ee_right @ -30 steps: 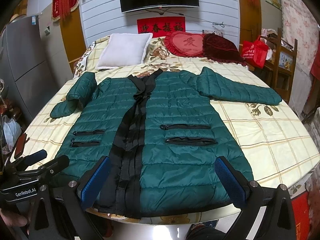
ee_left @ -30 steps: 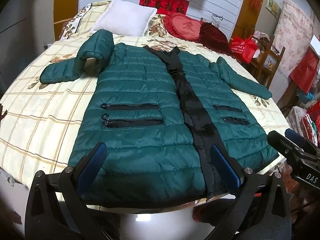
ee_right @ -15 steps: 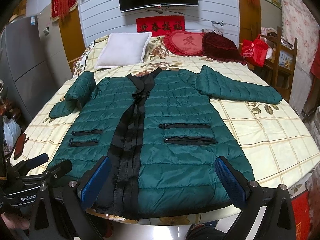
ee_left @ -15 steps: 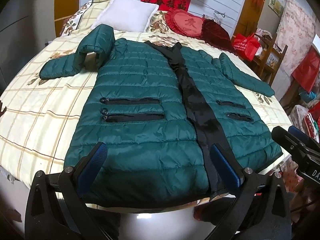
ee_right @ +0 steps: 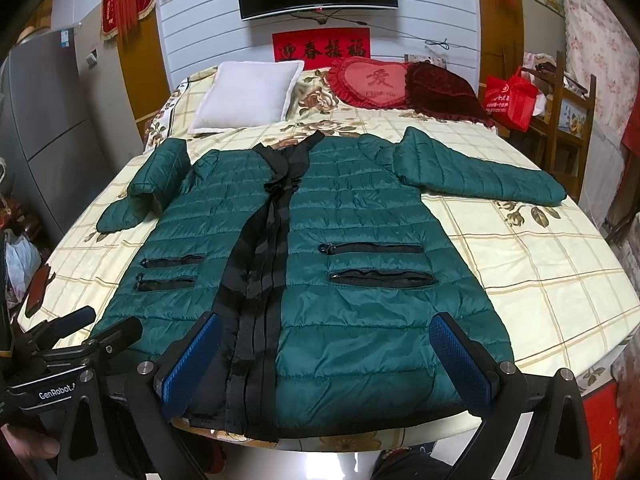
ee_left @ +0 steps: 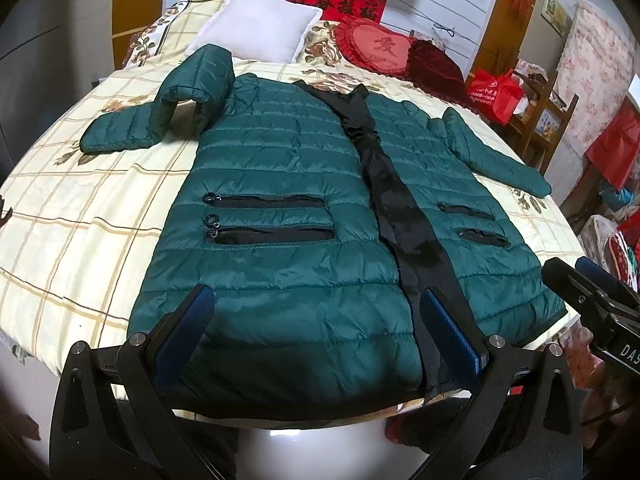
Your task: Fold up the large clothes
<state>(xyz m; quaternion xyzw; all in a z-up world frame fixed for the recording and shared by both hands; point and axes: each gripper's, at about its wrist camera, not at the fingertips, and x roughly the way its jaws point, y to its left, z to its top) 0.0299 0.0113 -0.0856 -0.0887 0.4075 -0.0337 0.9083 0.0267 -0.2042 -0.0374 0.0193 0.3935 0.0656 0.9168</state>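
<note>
A dark green quilted jacket [ee_left: 280, 168] with a black front placket lies flat, front up, on a bed; it also shows in the right wrist view [ee_right: 360, 208]. Its left sleeve [ee_left: 192, 92] is bent back on itself; its right sleeve [ee_right: 480, 176] lies straight out. My left gripper [ee_left: 320, 328] is open and empty over the hem's left half. My right gripper [ee_right: 328, 356] is open and empty over the hem's right half. Each gripper shows at the edge of the other's view.
The bed [ee_left: 72, 208] has a cream checked sheet. A white pillow [ee_right: 244, 96], a red heart cushion [ee_right: 372, 84] and a dark red cushion [ee_right: 444, 88] lie at its head. A red bag [ee_right: 508, 98] and a wooden chair [ee_right: 568, 120] stand right of the bed.
Both grippers have moved forward a little toward the jacket's hem and stayed open. The jacket has not moved.
</note>
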